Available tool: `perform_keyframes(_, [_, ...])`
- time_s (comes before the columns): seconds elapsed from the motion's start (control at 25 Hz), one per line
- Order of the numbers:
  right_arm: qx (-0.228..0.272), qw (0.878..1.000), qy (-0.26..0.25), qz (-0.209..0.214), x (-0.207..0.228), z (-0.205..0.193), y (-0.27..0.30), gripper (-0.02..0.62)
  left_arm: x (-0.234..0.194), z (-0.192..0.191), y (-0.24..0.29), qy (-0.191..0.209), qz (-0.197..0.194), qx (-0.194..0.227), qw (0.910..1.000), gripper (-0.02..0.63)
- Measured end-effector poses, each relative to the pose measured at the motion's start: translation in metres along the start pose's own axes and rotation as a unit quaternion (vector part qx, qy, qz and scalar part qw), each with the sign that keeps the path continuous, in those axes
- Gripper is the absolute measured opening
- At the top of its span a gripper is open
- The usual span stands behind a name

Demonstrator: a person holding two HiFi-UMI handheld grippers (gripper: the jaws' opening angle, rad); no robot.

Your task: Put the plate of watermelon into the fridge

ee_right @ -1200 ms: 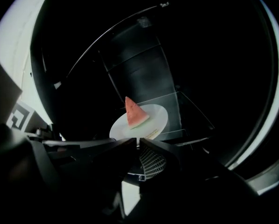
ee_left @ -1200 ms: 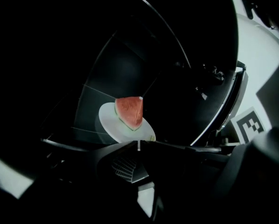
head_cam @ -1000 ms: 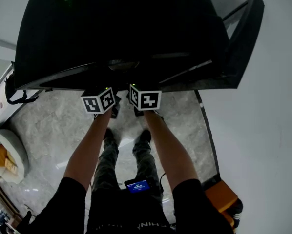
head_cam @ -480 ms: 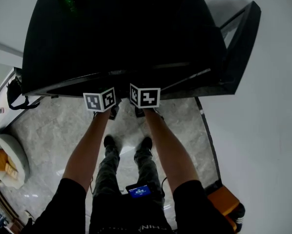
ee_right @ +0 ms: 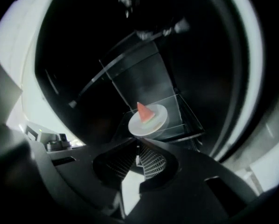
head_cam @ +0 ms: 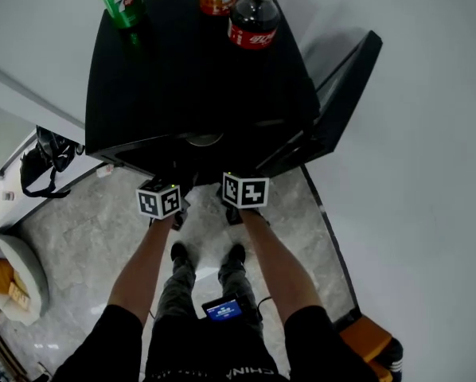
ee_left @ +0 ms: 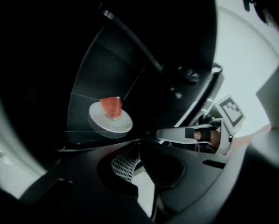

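Marble floor (head_cam: 87, 213), black fridge (head_cam: 198, 78), white wall (head_cam: 429, 134)

Plate (ee_left: 117, 123) — seemingly shelved — hidden from head view.

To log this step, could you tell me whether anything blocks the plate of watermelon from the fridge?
Nothing visible does: the plate of watermelon already rests on a glass shelf inside the open fridge.

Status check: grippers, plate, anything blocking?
Shut and empty: left gripper, right gripper. On shelf: plate with watermelon, clear of both. Fridge door open, nothing in the way.
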State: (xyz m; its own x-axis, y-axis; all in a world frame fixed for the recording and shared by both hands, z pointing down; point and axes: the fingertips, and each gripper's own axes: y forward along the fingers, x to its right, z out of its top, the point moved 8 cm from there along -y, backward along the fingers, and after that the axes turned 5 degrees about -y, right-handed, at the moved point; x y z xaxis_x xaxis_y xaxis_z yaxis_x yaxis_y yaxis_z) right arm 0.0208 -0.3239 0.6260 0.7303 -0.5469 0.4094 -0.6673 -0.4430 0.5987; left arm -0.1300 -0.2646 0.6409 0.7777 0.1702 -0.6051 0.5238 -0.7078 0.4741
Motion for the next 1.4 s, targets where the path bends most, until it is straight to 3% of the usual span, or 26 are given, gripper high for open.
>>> perform_keyframes(0.2, [0.007,0.999,0.039,0.021,-0.022,-0.006,-0.061,0.028,0.043,-0.007,-0.049,0.018,-0.070,0.013,0.9973,0.021])
perform_keyframes(0.48, [0.034,0.995,0.092,0.019,-0.045,-0.021,-0.134,0.028,0.077,-0.019,-0.115,0.004,-0.114,0.054,0.9920,0.020])
perform_keyframes(0.72, [0.061,0.987,0.146,0.028,-0.057,-0.042,-0.169,0.028,0.086,-0.036,-0.148,-0.015,-0.118,0.069,0.9905,0.020])
perform_keyframes(1.04, [0.106,0.983,0.138,0.053,-0.066,-0.010,-0.176,0.028,0.091,-0.022,-0.160,-0.016,-0.136,0.094,0.9861,0.020])
perform_keyframes(1.4, [0.086,0.982,0.154,0.070,-0.065,-0.033,-0.176,0.028,0.098,-0.031,-0.159,-0.008,-0.124,0.078,0.9892,0.020])
